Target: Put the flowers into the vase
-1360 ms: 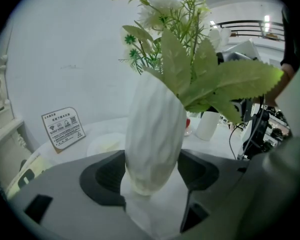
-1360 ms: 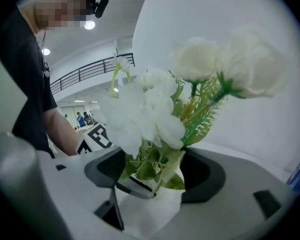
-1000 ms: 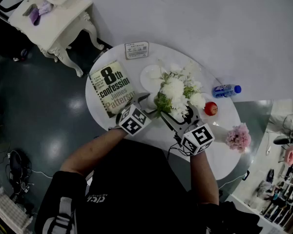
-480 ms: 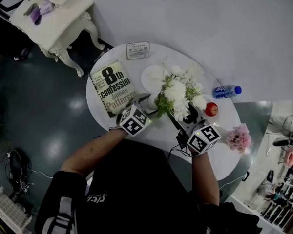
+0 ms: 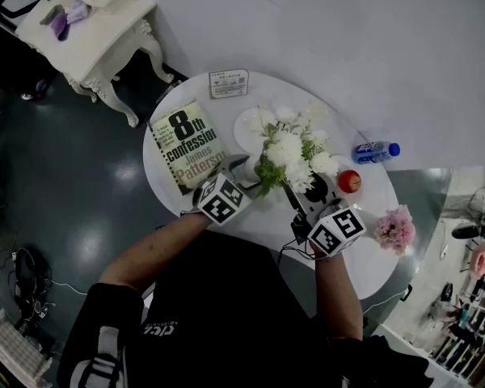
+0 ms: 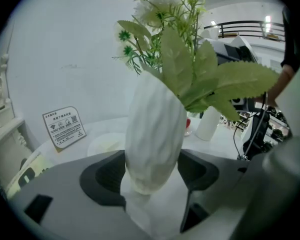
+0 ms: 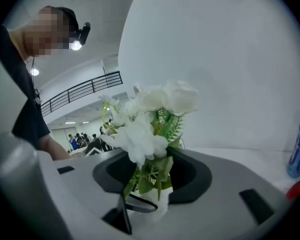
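**Vase clamped on the left, flowers pinched on the right**

So at this point the left gripper (image 6: 152, 176) was clenched on the white ribbed vase (image 6: 155, 134). The vase's lower body sat right between the two dark pads and touched both of them. It stood upright, and green leaves spilled out of its mouth above the jaws.

The right gripper (image 7: 152, 174) had just been closing its jaws. The leafy stems of the white flowers (image 7: 150, 119) were between them, with leaves up against both pads, so it looked like a grip on the bunch. The blooms stuck up above and a bit beyond the jaws. A white bit showed low down between them, probably the top of the vase, but that was hard to tell. From the left gripper's side, the stems went down into the vase.

In the head view, both grippers met over the middle of the round white table (image 5: 259, 217). The flowers and vase were between their tips.

Other stuff around:
- A book (image 5: 186, 145) lay off to the left of the left jaws.
- A small card (image 5: 226, 83) and a plate (image 5: 249, 124) sat out beyond the left jaws.
- A water bottle (image 5: 375, 149) and an apple (image 5: 349, 180) were off to the right of the right jaws.
- A pink flower (image 5: 394, 227) lay on the table further right, well apart from both grippers.
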Demonstrator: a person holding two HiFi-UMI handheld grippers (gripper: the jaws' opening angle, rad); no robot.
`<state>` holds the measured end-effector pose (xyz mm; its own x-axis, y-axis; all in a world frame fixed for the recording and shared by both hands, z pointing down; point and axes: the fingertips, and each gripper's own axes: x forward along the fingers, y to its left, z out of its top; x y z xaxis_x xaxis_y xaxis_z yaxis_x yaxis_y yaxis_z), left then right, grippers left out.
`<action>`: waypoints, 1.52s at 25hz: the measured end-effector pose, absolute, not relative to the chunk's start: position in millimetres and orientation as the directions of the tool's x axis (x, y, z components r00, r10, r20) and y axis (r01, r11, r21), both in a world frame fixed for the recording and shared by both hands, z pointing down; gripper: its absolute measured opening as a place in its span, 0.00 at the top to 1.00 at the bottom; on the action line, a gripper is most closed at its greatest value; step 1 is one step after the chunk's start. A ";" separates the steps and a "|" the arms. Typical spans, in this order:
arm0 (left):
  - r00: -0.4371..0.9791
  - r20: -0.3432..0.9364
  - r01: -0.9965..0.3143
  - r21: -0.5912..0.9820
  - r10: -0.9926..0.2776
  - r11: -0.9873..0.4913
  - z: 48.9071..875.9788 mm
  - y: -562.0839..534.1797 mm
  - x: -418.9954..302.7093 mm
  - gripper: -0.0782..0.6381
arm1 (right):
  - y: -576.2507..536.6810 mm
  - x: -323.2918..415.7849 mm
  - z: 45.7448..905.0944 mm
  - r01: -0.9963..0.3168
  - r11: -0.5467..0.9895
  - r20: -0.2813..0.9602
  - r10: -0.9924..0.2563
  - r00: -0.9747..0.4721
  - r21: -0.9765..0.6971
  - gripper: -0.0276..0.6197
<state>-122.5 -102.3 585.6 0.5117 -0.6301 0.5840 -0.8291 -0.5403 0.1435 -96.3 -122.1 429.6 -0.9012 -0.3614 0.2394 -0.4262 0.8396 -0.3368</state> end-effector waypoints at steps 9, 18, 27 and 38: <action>0.513 0.588 -0.827 0.141 -0.626 -0.545 586.0 -101.7 -121.7 0.43 | -114.8 -95.9 441.0 -0.441 0.854 0.287 -0.364 -0.886 -0.276 0.69; 0.523 0.580 -0.824 0.154 -0.625 -0.546 582.2 -100.7 -123.1 0.43 | -111.1 -88.1 445.5 -0.435 0.833 0.287 -0.348 -0.892 -0.343 0.53; 0.524 0.589 -0.822 0.161 -0.615 -0.546 586.4 -95.0 -124.9 0.43 | -108.5 -87.3 452.5 -0.443 0.823 0.311 -0.342 -0.886 -0.355 0.50; 0.529 0.583 -0.820 0.163 -0.617 -0.548 585.7 -87.9 -128.1 0.43 | -101.7 -83.1 462.5 -0.446 0.801 0.326 -0.331 -0.886 -0.399 0.46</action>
<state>-128.1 -87.9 585.7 0.5286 -0.6175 0.5825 -0.8203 -0.5481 0.1634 -83.1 -101.7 462.5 -0.8856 -0.3312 0.3256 -0.4462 0.8010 -0.3991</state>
